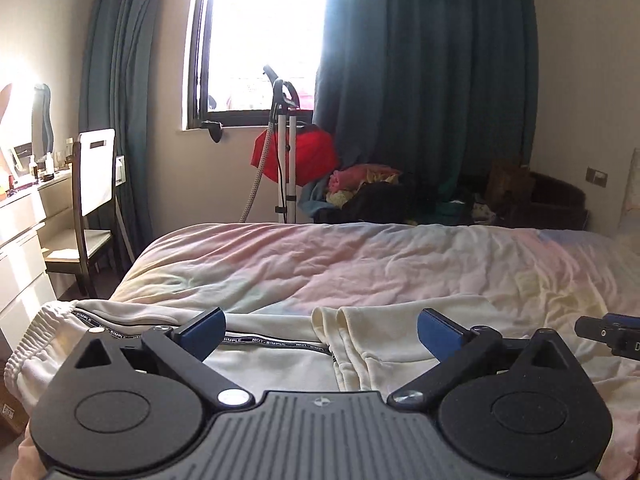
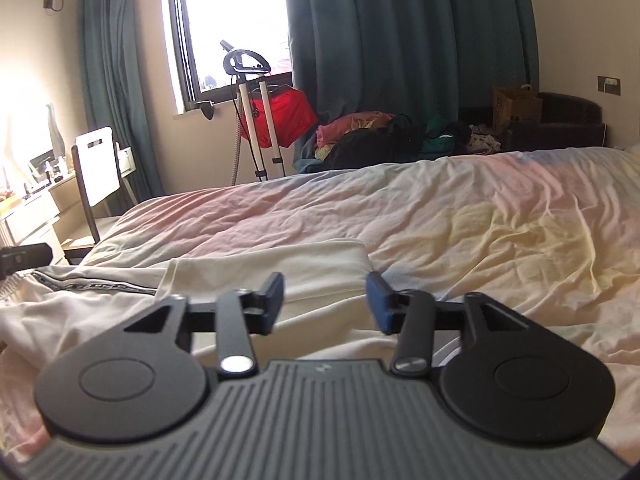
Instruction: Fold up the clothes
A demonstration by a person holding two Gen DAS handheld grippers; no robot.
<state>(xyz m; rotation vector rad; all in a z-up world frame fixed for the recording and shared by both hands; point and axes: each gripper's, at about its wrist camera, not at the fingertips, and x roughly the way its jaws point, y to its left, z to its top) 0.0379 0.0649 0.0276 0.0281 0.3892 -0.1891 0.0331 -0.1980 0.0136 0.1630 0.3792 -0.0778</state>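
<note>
Cream trousers with a black lettered side stripe lie flat on the bed, elastic waistband at the left, legs folded over at the right. My left gripper is open and empty just above them. In the right wrist view the same trousers lie under my right gripper, which is open and empty over the folded leg end. The right gripper's tip shows at the far right of the left wrist view. The left gripper's tip shows at the left edge of the right wrist view.
The bed has a crumpled pastel cover. Beyond it are a garment steamer stand with a red cloth, a pile of clothes, dark curtains and a window. A chair and white dresser stand at the left.
</note>
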